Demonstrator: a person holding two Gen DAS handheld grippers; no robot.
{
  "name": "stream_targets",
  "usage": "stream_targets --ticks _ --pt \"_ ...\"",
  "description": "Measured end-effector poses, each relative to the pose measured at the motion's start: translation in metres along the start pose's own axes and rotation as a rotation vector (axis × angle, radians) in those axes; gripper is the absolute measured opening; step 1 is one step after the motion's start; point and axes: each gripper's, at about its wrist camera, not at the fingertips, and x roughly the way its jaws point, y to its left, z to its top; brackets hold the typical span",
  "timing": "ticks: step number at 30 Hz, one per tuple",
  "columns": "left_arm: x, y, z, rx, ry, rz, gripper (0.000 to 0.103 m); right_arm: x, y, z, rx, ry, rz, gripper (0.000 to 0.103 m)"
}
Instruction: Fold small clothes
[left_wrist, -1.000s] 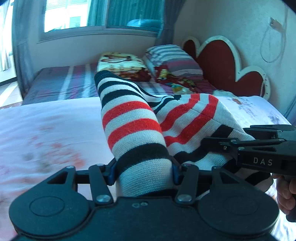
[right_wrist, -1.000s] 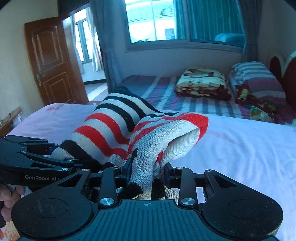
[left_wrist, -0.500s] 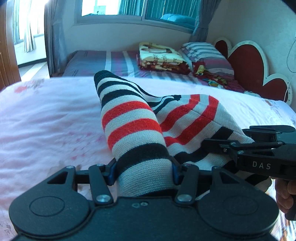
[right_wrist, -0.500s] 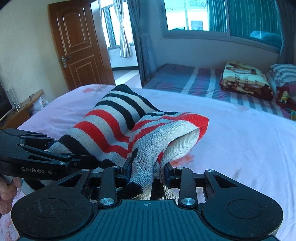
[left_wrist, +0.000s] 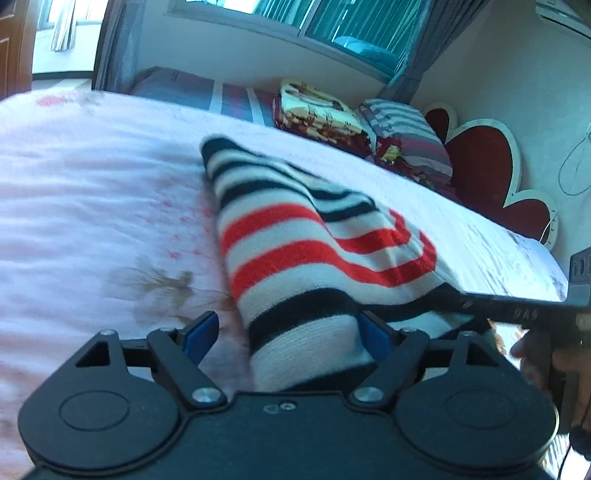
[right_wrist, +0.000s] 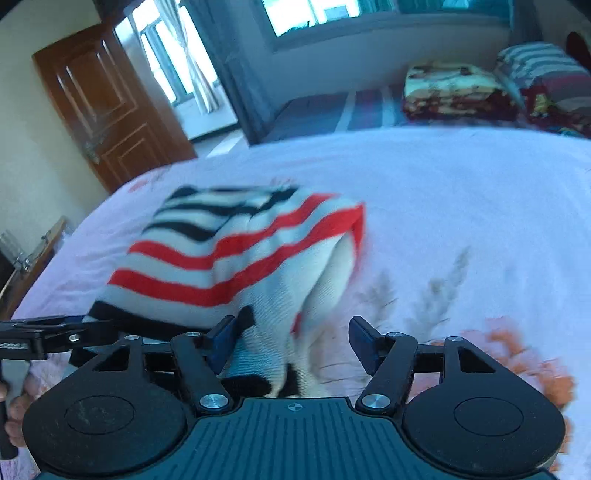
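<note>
A knitted sweater (left_wrist: 314, 258) with red, black and white stripes lies folded on the pale pink bed sheet (left_wrist: 92, 192). My left gripper (left_wrist: 287, 332) sits at its near left end. Its jaws are opening, with the hem between them and the left pad clear of the cloth. My right gripper (right_wrist: 293, 341) is at the sweater's (right_wrist: 229, 251) near right end. Its jaws are opening too, with cloth beside the left pad and a gap to the right pad. Each view shows the other gripper, the right gripper (left_wrist: 517, 310) and the left gripper (right_wrist: 37, 336), low beside the sweater.
The sheet has flower prints (right_wrist: 517, 350) near me. Beyond it is a second bed with a folded blanket (left_wrist: 321, 110) and striped pillows (left_wrist: 402, 122). A red heart headboard (left_wrist: 480, 166) is on the right. A wooden door (right_wrist: 103, 103) and a small side table (right_wrist: 22, 258) are on the left.
Both grippers have opened off the sweater, which they held shut before. The sweater has dropped from a raised hump onto the sheet. Both views have moved lower and rolled.
</note>
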Motion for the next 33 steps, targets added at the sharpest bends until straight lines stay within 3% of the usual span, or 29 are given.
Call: stream_targets --ticks 1,2,3,5,7,9,11,12,17,23,33 --pt "-0.012 0.000 0.002 0.000 -0.027 -0.004 0.071 -0.009 -0.002 0.004 -0.002 -0.026 0.000 0.062" --pt "-0.022 0.000 0.005 0.006 -0.062 -0.013 0.063 -0.022 -0.003 0.005 -0.016 -0.061 -0.004 0.043" --pt "-0.028 -0.001 0.009 0.015 -0.078 -0.037 0.047 -0.027 0.001 0.010 -0.033 -0.079 -0.003 0.021" --pt "-0.027 -0.013 0.019 0.050 -0.081 -0.064 0.043 -0.028 0.012 0.018 -0.064 -0.083 0.013 0.013" --pt "-0.010 -0.034 0.024 0.147 -0.050 -0.035 0.043 -0.019 0.029 0.020 -0.142 -0.075 0.021 0.013" --pt "0.011 -0.046 0.020 0.198 0.005 0.016 0.044 0.000 0.043 0.016 -0.230 -0.004 -0.002 0.013" --pt "0.025 -0.051 0.012 0.244 0.038 0.070 0.045 0.026 0.049 0.007 -0.339 0.077 -0.138 0.013" --pt "0.027 -0.047 0.008 0.229 0.038 0.061 0.046 0.032 0.049 0.002 -0.377 0.065 -0.157 0.013" --pt "0.020 -0.049 0.004 0.252 0.023 0.078 0.046 0.034 0.051 0.008 -0.337 0.059 -0.167 0.013" --pt "-0.014 -0.052 -0.013 0.243 -0.020 0.113 0.043 -0.027 0.057 -0.011 -0.330 -0.011 -0.124 0.013" --pt "-0.016 -0.054 -0.047 0.227 0.015 0.177 0.050 -0.023 0.056 -0.045 -0.320 0.082 -0.160 0.013"
